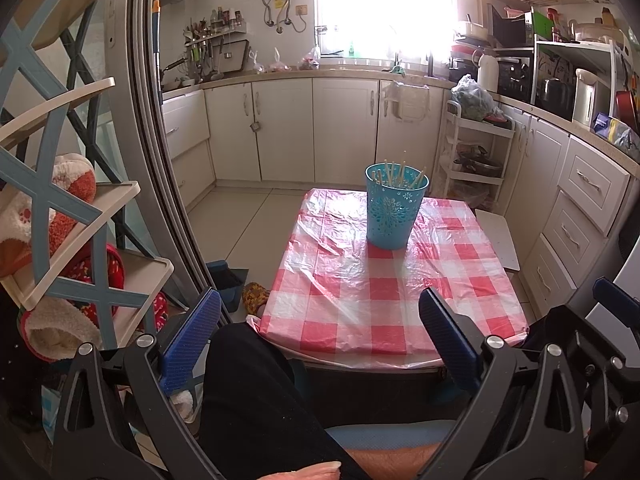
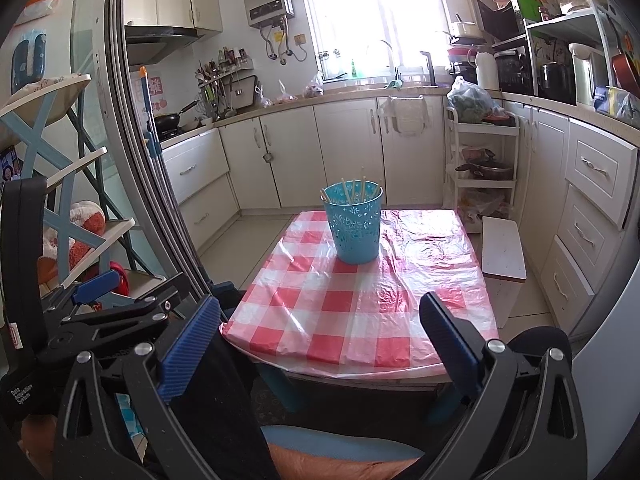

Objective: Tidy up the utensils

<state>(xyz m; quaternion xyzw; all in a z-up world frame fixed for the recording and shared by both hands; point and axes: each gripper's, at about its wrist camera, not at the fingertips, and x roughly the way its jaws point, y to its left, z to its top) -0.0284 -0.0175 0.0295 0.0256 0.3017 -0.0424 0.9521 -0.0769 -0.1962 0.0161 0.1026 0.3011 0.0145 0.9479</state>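
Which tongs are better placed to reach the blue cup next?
Right, marginally: blue cup sits near its centre line; from the left tongs it lies off to the right. Both are open, empty.

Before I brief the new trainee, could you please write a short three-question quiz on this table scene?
1. True or false: the chopsticks stand inside the blue basket.
2. What covers the table? A) bare wood B) red-and-white checked plastic cloth C) green towel
3. Fill in: the left gripper and the right gripper are both ____, holding nothing.

Key: 1 true; 2 B; 3 open.
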